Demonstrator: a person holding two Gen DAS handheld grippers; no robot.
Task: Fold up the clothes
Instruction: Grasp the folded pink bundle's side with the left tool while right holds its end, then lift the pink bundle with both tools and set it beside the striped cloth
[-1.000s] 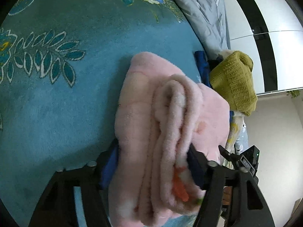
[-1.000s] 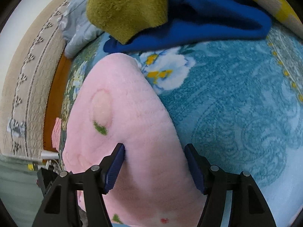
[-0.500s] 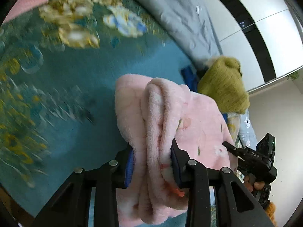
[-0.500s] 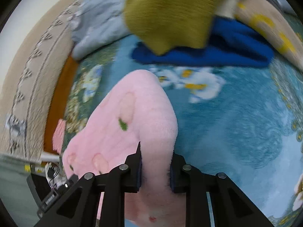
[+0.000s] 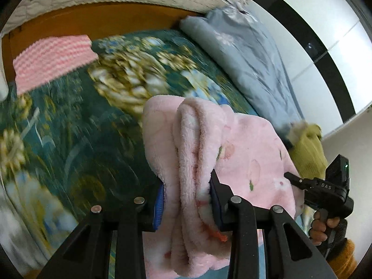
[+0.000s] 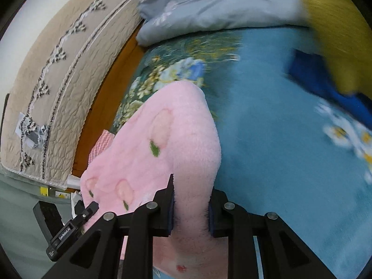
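A pink fleece (image 5: 244, 153) is held above a teal floral bed (image 6: 267, 139), its bunched folds clamped in the left tool (image 5: 187, 200) and one edge pinched in the right tool (image 6: 190, 200). A grey quilt (image 5: 246, 53) and an olive knit (image 5: 309, 148) are seen beyond.

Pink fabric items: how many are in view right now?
2. The fluffy pink garment is clamped by both the left gripper and the right gripper. A striped pink knit lies at the blanket's far edge. Others may be hidden.
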